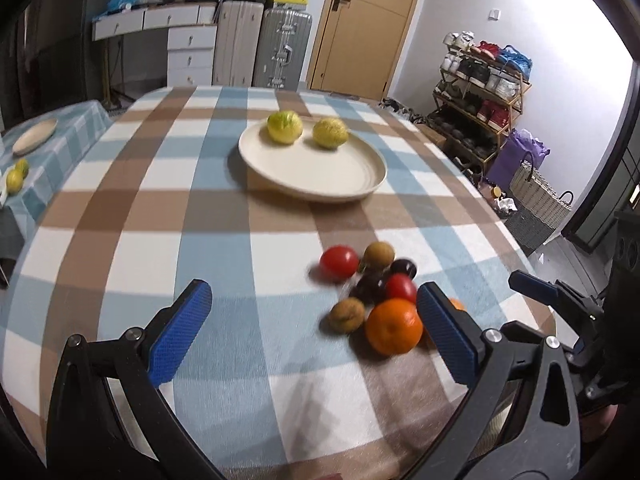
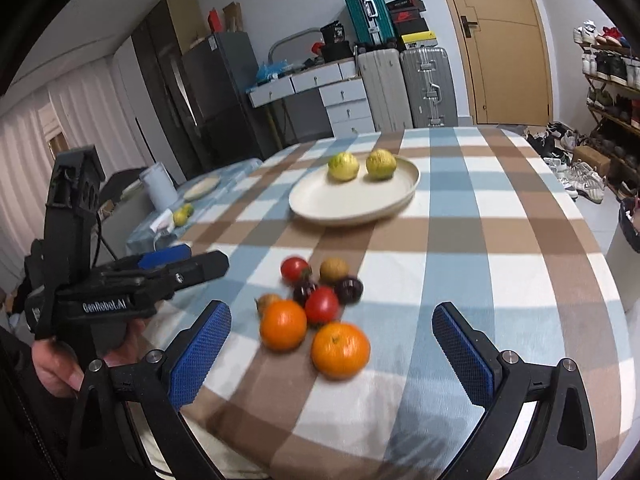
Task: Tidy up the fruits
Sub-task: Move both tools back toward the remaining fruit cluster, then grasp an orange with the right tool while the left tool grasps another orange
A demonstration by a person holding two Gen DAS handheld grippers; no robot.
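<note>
A cream plate (image 1: 320,172) (image 2: 340,204) sits mid-table with two yellow-green fruits (image 1: 285,126) (image 2: 343,166) on its far side. Nearer lies a cluster of small fruits: two oranges (image 2: 340,350) (image 1: 394,326), two red tomatoes (image 1: 339,261) (image 2: 321,305), dark plums (image 1: 372,286) (image 2: 349,289) and brown fruits (image 1: 347,314) (image 2: 334,269). My left gripper (image 1: 316,332) is open and empty just left of and before the cluster. My right gripper (image 2: 332,354) is open and empty, its fingers either side of the near orange but above the cloth.
The table wears a blue, brown and white checked cloth (image 1: 160,208). A side table at the left holds a second plate (image 1: 35,135) and two yellow fruits (image 1: 16,176). A shoe rack (image 1: 480,92), suitcases (image 1: 280,48) and a wicker basket (image 1: 540,192) stand around the room.
</note>
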